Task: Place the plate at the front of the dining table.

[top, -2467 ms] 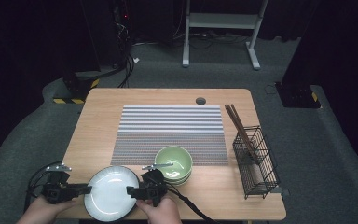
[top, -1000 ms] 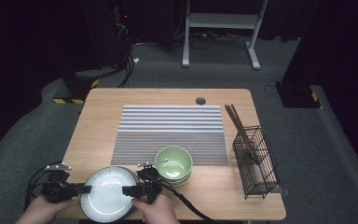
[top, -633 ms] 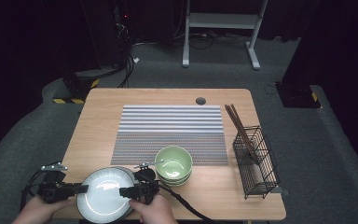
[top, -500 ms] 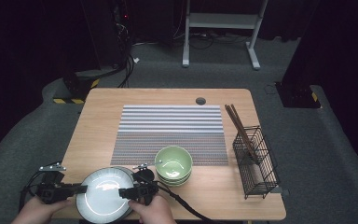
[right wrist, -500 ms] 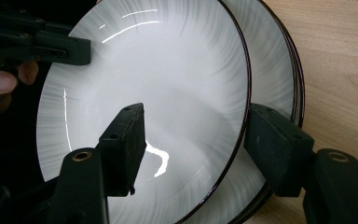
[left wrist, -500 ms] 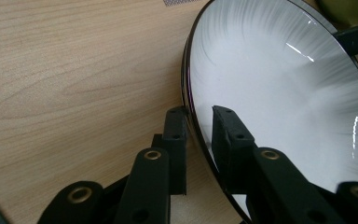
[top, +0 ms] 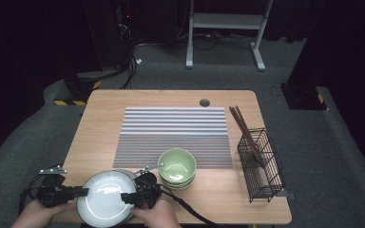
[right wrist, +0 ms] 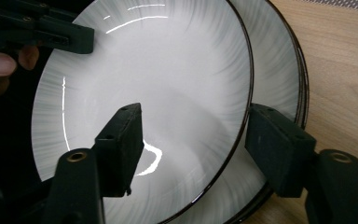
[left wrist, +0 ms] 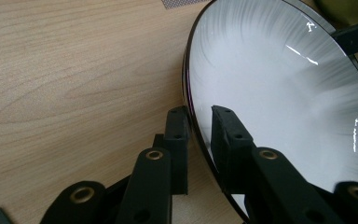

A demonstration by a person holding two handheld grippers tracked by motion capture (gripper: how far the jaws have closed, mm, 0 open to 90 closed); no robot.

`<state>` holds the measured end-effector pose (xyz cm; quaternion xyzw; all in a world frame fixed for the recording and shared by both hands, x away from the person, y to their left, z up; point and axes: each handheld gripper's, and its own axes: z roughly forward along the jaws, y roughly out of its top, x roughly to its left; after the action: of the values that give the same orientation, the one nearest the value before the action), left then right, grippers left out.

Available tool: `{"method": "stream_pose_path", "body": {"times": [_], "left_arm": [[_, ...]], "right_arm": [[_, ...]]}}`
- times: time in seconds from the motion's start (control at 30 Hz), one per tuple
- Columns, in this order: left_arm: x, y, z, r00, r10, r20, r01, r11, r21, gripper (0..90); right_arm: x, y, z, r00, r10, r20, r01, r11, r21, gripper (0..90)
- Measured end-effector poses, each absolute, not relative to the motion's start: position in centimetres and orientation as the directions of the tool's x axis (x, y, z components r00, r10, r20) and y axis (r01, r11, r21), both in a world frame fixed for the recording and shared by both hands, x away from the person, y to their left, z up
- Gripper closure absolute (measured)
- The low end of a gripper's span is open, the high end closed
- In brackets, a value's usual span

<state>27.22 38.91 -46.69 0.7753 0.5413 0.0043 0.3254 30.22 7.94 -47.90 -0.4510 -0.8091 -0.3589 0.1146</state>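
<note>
1. The left gripper, at the desk's near left corner, has just been closing its jaws. In its own view they now stand narrow, one on each side of the rim of the white, dark-rimmed ceramic plate, and look clamped on it.
2. The plate has slid a little toward the near edge since a couple of seconds ago. It now juts past that edge, tilted off a second plate of the same kind underneath. I judge the top plate is being separated from the stack.
3. The right gripper keeps its jaws wide. In its own view one jaw lies over the plate's face and the other beyond the rim, over the lower plate. Neither seems to press, so the left claw likely carries the load alone.
4. Just to the right, the stacked pale green bowls sit at the near edge of the grey striped woven mat, untouched.
5. The black wire basket holding brown wooden chopsticks stands by the right edge, well apart.
</note>
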Motion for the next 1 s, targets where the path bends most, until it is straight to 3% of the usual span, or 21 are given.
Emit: {"method": "stream_pose_path", "body": {"times": [0.5, 1.0], "left_arm": [[27.6, 38.7, -46.1, 0.425, 0.859, -0.285, 0.811, -0.223, 0.541, 80.7], [28.2, 38.3, -44.9, 0.459, 0.867, -0.196, 0.741, -0.252, 0.622, 84.7]], "right_arm": [[30.1, 7.7, -48.2, -0.603, 0.645, 0.47, 0.78, 0.352, 0.517, 48.7], [30.1, 7.5, -48.4, -0.619, 0.639, 0.457, 0.763, 0.352, 0.542, 51.7]]}}
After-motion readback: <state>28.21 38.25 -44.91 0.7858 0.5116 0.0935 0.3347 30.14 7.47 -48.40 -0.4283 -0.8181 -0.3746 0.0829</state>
